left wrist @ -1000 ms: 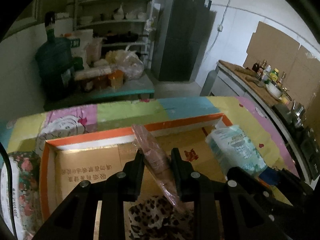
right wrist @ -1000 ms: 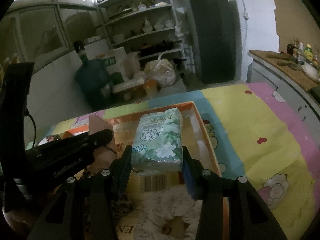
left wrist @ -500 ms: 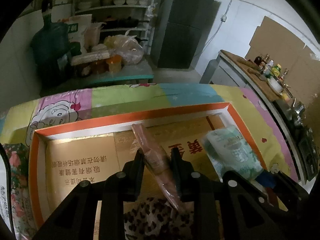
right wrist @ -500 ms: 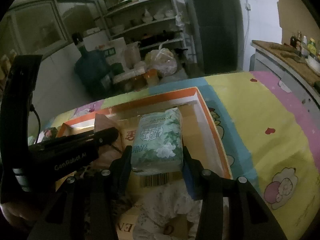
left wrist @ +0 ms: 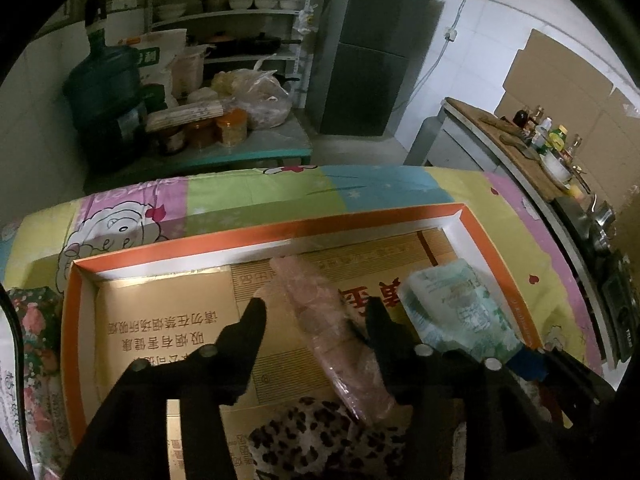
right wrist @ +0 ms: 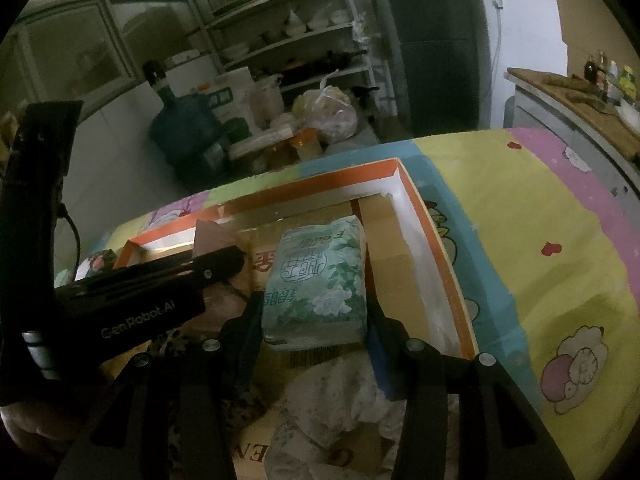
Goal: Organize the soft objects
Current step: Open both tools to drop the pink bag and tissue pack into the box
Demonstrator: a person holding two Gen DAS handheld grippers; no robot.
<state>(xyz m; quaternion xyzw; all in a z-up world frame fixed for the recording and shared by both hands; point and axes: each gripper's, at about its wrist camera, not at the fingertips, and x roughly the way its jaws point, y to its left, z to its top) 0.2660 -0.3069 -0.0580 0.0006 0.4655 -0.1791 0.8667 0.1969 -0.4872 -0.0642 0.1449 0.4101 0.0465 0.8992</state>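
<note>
1. Pink pack [left wrist: 334, 330] lay in the box [left wrist: 384, 222] between the fingers of the left gripper [left wrist: 314, 312], running from 5 o'clock to 11 o'clock; the jaws were opening; the left finger [left wrist: 250, 320] stood clear of it, while the right finger [left wrist: 378, 320] was just beside it or touching, I could not tell which.
2. Tissue pack [right wrist: 320, 280], green and white, sat clamped between the fingers of the right gripper [right wrist: 314, 312], low over the box floor at its 3 o'clock side, near the right wall; whether its underside rested on the cardboard I could not tell.
3. The step in hand read as release; to do it well, the left jaws should spread until both fingers cleared the wrapper, then lift straight back along their own line, so the soft film would not snag and drag the pack askew.
4. The right hand would do best to lower the tissue pack flat before letting go, parallel to the right wall, leaving a gap from the pink pack; a squeezed soft pack could spring and shift on release.
5. The box, orange-rimmed with a printed cardboard floor, held the pink pack near centre and the tissue pack at 3 o'clock; its 9 o'clock half lay bare.
6. At 6 o'clock lay a leopard cloth [left wrist: 316, 446] and a pale cloth [right wrist: 336, 400]; whether they lay inside the box I could not tell.
</note>
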